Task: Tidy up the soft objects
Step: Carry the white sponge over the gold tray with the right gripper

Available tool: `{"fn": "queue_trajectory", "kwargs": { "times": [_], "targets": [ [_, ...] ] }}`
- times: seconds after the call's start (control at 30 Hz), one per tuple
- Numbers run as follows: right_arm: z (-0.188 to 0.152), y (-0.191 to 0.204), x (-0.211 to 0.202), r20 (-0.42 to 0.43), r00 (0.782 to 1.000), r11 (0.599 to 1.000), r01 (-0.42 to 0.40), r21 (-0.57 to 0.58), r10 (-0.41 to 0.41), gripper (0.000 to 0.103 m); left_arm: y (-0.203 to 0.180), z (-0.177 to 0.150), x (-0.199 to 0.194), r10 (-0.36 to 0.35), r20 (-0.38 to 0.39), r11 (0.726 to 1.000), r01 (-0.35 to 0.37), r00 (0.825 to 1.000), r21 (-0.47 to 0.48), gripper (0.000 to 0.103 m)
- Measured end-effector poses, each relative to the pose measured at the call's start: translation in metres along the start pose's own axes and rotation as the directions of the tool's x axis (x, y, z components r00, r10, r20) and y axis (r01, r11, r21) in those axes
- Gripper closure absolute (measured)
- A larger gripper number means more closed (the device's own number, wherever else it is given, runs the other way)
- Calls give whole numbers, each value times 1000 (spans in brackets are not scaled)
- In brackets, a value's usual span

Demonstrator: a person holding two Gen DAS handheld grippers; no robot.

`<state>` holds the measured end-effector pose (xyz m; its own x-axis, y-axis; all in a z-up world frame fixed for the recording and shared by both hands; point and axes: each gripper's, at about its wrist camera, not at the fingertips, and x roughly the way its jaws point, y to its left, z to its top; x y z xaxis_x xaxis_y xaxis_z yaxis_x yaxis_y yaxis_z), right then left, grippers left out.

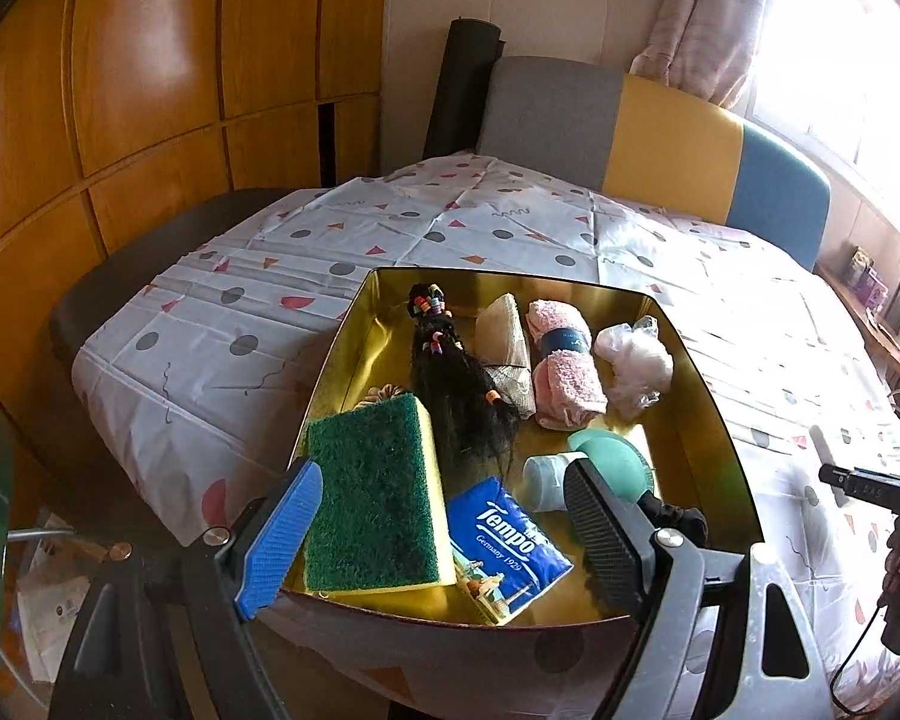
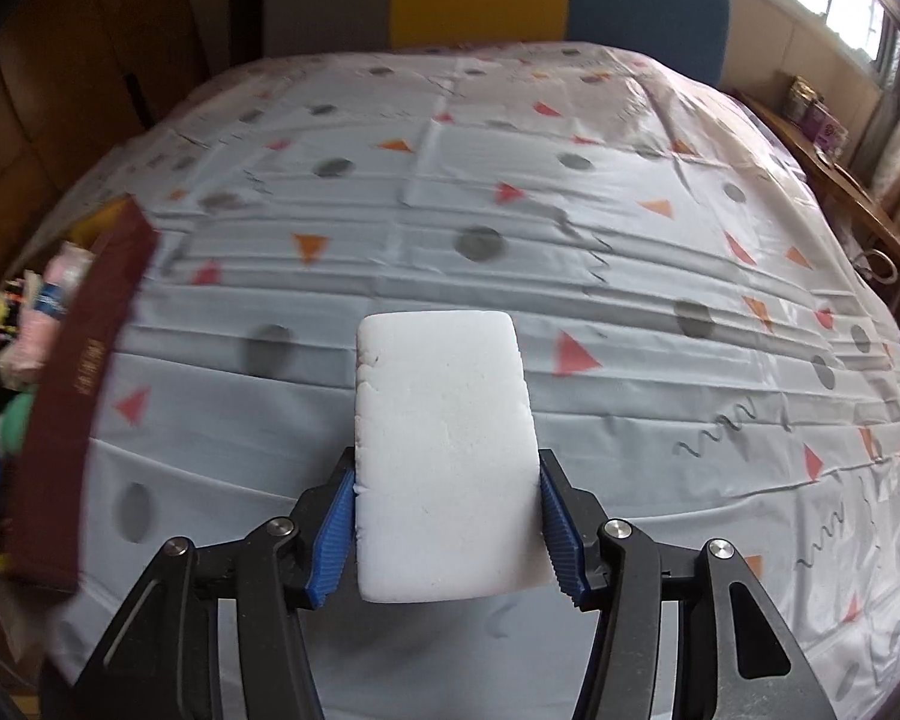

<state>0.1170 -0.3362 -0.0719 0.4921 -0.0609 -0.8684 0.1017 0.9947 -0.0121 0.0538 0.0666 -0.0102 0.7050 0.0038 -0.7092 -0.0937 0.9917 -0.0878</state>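
Note:
My right gripper (image 2: 447, 516) is shut on a white foam sponge (image 2: 444, 450), its blue pads (image 2: 336, 522) pressing both long sides, above the patterned tablecloth (image 2: 570, 228). To its left stands the open tin box (image 2: 84, 372), maroon outside. In the left wrist view the box (image 1: 342, 360) is gold inside. It holds a green-and-yellow scouring sponge (image 1: 372, 498), a black hairpiece with beads (image 1: 456, 384), a blue tissue pack (image 1: 504, 546), a pink towel roll (image 1: 564, 360), a white crumpled bag (image 1: 633, 360) and a beige wedge (image 1: 501, 330). My left gripper (image 1: 444, 540) hangs open over the box's near end with nothing between its fingers.
A teal round object (image 1: 612, 456), a pale roll (image 1: 543, 477) and a black scrunchie (image 1: 684, 519) also lie in the box. A grey, yellow and blue chair back (image 1: 630, 126) stands behind the table. Wooden cupboards are on the left, and papers lie on the floor (image 1: 48, 600).

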Motion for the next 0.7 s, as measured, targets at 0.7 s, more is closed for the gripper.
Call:
{"fn": "queue_trajectory", "kwargs": {
  "times": [0.7],
  "targets": [
    [20,198,-60,83,933,917,-323,-232,350,47,15,0,-6,35,10,999,-35,999,-23,19]
  ]
}}
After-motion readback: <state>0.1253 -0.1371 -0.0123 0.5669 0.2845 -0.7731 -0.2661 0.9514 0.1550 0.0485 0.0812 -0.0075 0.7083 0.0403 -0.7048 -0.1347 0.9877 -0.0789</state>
